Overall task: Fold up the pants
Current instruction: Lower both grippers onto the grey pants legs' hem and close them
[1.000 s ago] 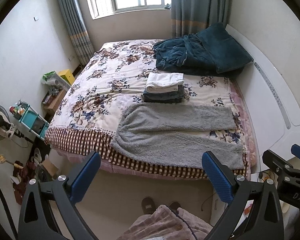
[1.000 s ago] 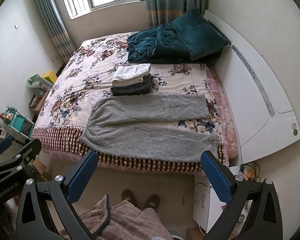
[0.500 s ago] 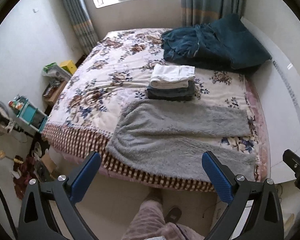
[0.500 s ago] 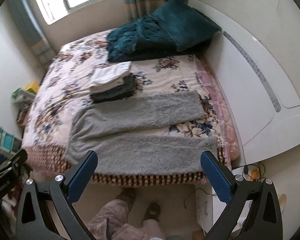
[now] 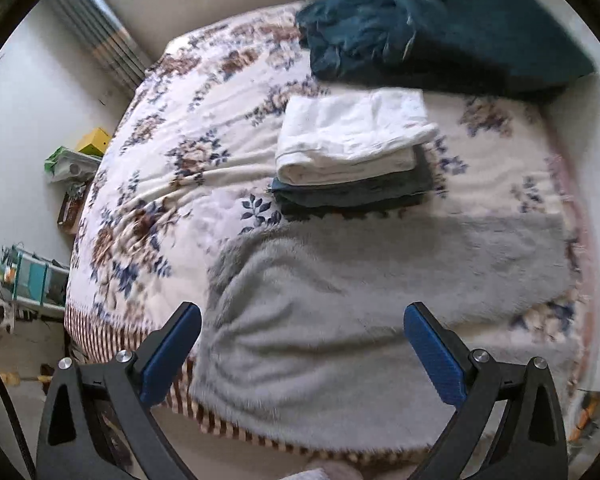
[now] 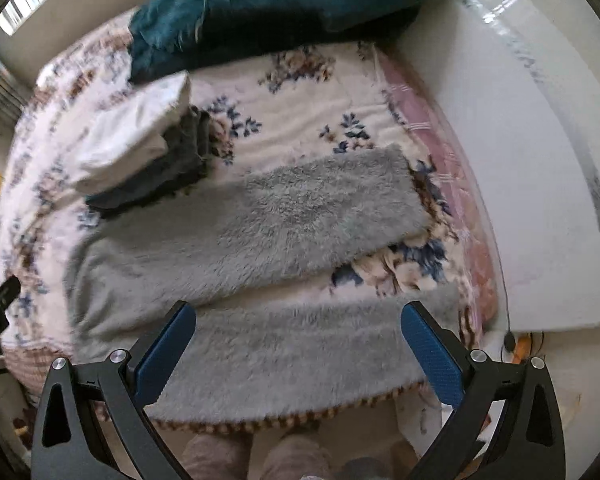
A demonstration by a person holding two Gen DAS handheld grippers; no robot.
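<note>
Grey fluffy fleece pants point(image 5: 364, 312): flat on floral quilted bed point(image 5: 204, 128), legs spread toward headboard side, waist left
Left claw point(image 5: 300, 356): wide, empty, above waist end
Right claw point(image 6: 296, 352): wide, empty, above near leg
Stack: folded white cloth point(image 5: 352, 136) on dark folded clothes point(image 5: 356, 194), just beyond pants

Fluffy grey fleece pants point(image 5: 340, 312) on a soft floral quilt point(image 5: 204, 120); glossy white headboard point(image 6: 520, 160).

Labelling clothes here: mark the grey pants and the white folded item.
grey pants point(image 6: 300, 220): right wrist view, middle of far leg.
white folded item point(image 5: 352, 136): left wrist view, top face.
</note>
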